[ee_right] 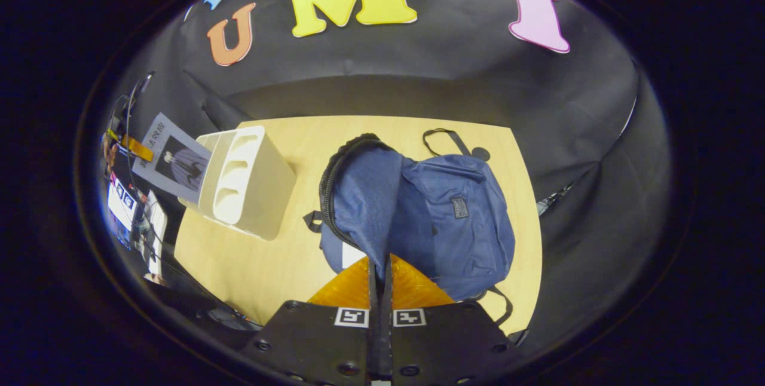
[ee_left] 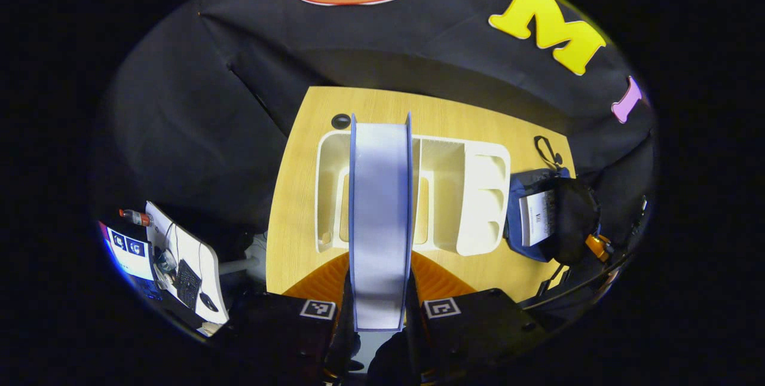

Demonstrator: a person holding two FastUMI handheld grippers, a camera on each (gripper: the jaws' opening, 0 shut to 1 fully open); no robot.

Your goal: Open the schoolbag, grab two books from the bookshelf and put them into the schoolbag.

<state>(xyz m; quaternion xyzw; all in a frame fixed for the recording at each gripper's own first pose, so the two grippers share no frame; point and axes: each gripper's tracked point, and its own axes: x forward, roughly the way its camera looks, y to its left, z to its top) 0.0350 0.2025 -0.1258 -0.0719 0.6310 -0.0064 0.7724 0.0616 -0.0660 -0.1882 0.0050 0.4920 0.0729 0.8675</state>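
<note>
Blue-edged and pale-faced, the book [ee_left: 381, 224] stands clamped between the two fingers of my left gripper [ee_left: 379, 308], its spine edge running straight away from the camera and hanging above the white bookshelf [ee_left: 472, 195]. That bookshelf sits near the middle of the wooden tabletop [ee_left: 299, 195], its open slots facing up toward me, and the book I hold covers part of its middle compartments. Toward the right edge of the tabletop, in the left gripper view, lies the schoolbag [ee_left: 526, 218], with a white-covered book [ee_left: 536, 217] showing in its mouth and my other hand's gripper dark beside it. In the right gripper view my right gripper [ee_right: 380, 290] has its fingers pressed together on a fold of the navy schoolbag [ee_right: 442, 218] fabric, holding the flap up so the zipped opening [ee_right: 334, 183] (its dark teeth curve along the left side) gapes toward the bookshelf [ee_right: 251, 183]. A pale corner of the book inside shows just below that fold. The bag lies near the tabletop's [ee_right: 251, 266] right half, its strap loop [ee_right: 442, 138] trailing toward the far edge, and the bookshelf stands well apart at the left edge.
</note>
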